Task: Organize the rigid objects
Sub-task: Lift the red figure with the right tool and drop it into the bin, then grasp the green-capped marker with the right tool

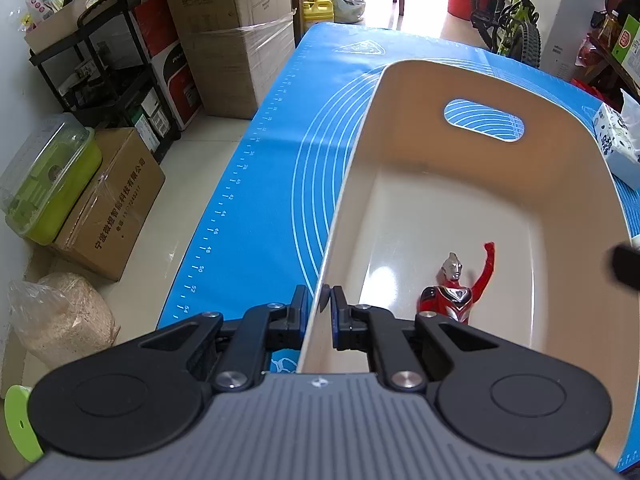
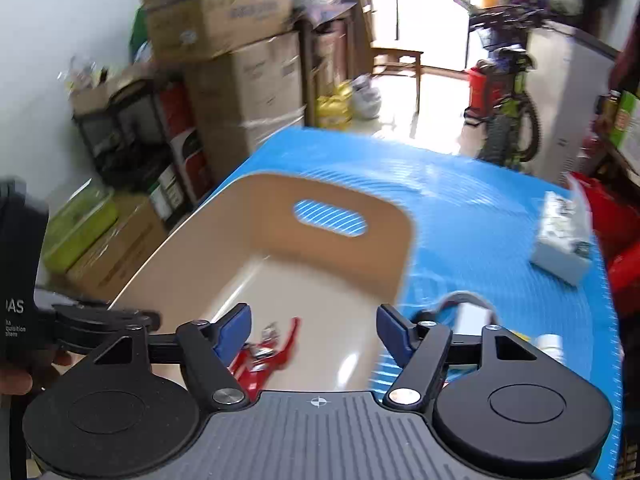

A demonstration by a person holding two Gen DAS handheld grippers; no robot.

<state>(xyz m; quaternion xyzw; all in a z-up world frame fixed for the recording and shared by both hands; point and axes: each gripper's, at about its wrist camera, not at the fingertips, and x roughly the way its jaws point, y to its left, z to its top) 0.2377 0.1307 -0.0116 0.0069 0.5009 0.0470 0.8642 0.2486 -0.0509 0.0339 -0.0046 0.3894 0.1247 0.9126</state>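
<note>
The left tool (image 1: 320,300) clamps the rim of a cream bin (image 1: 460,208) on the blue counter (image 1: 272,168); the right tool (image 2: 314,330) hangs apart above a red toy figure (image 1: 460,292) inside.

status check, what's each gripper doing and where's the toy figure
Left hand-held gripper shut on bin rim. Right hand-held gripper open, empty. Red toy figure lying in bin. Nothing in the way.

bin (image 1: 472,200) on mat (image 1: 272,184) on surface | toy figure (image 1: 460,292) lies in bin, near end | tissue pack (image 2: 564,240) on mat, right of bin | cardboard boxes (image 1: 236,36) on floor, left of surface | bicycle (image 1: 512,12) behind surface
</note>
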